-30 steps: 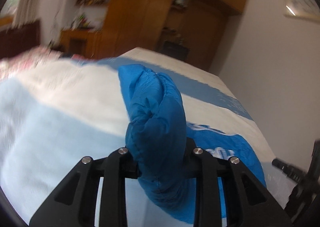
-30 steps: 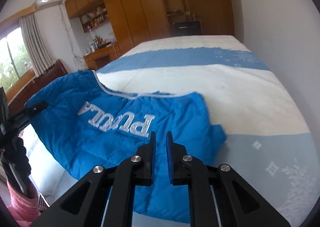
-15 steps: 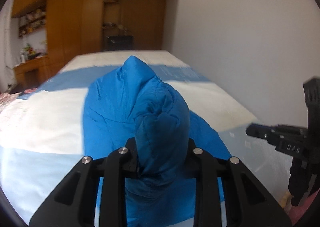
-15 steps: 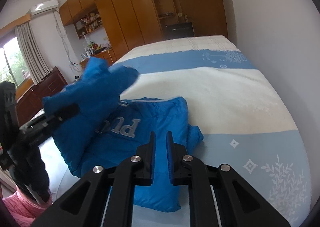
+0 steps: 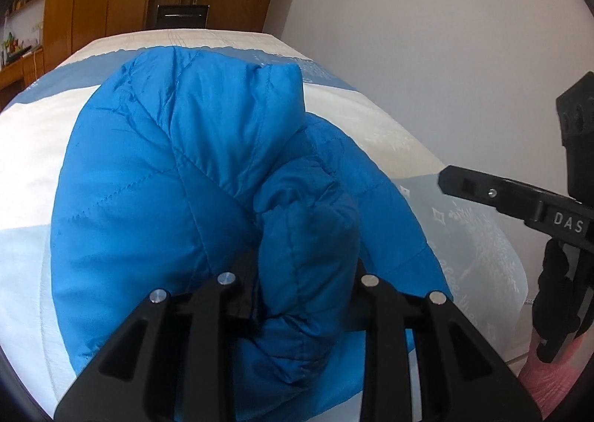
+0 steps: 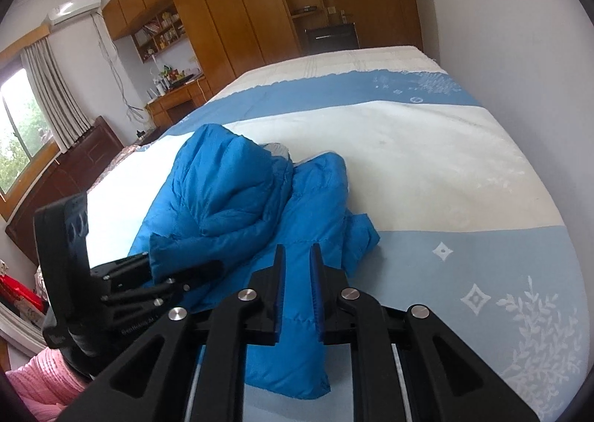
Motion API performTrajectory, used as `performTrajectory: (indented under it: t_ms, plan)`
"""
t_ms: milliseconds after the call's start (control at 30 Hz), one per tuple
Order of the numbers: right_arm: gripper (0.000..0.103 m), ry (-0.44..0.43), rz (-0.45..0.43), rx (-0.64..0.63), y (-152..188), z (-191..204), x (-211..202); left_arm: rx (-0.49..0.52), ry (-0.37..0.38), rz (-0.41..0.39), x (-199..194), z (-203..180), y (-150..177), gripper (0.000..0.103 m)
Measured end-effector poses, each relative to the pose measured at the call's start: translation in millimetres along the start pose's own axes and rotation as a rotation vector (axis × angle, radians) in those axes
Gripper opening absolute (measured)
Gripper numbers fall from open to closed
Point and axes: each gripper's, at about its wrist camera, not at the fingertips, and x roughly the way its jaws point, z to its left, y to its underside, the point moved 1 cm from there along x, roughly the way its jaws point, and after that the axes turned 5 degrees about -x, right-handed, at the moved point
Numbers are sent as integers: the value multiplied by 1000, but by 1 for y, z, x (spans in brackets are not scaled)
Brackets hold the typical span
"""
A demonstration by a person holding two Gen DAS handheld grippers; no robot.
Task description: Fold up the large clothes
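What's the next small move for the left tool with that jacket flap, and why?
Probably lower it a little further and then let go. The left tool is clamped on a thick bunch of the blue jacket, and the carried flap already lies doubled over the rest of the jacket on the bed. The right tool holds nothing.

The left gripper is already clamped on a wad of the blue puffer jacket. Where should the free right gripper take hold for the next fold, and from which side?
Probably the loose corner of the blue jacket nearest the right gripper, approached low from the near edge of the bed. That flap sticks out flat and thin, while the rest is bunched and thick. The left gripper holds a padded fold.
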Motion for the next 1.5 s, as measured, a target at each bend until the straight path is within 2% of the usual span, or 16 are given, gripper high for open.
performTrajectory:
  t_ms: [67,133,233,433,467,533,667,767,833,967,1000,1067,1133,1200,1333,1500]
  plan:
    - [14,-23,5,6,-3,3,3,-8,10,-6,-4,-1,0,28]
    - [24,-58,9,13,-8,4,6,-4,17,-10,-14,0,1,29]
    - [29,-91,22,19,-17,3,10,-15,44,-19,-30,-9,-3,36]
    - [52,-232,70,83,-43,0,23,-95,278,-17,-91,-14,0,49]
    - [56,-263,85,99,-45,-1,27,-97,276,-37,-101,-13,-2,49]
    - [67,-339,148,138,-49,0,39,-93,216,-70,-113,-2,-8,49]
    - [69,-361,233,173,-51,4,61,-135,-128,-117,-113,44,-24,49]
    - [71,-374,282,184,-54,8,77,-143,-303,-82,-94,75,-33,49]
    - [73,-379,323,199,-55,9,91,-166,-331,-40,-78,90,-35,48]
    - [74,-351,369,210,-54,13,111,-159,-284,34,-48,102,-32,48]
    - [74,-344,371,205,-53,15,114,-152,-290,28,-45,100,-30,48]
    - [58,-336,371,196,-55,18,120,-141,-297,18,-43,101,-31,48]
    - [28,-342,360,179,-60,23,122,-138,-294,14,-43,104,-32,48]
    - [17,-337,340,142,-66,30,119,-154,-282,15,-45,107,-34,47]
    - [11,-310,283,57,-86,43,94,-203,-240,-13,-61,111,-41,46]
    - [10,-289,174,28,-101,27,45,-183,-167,-53,-84,89,-47,46]
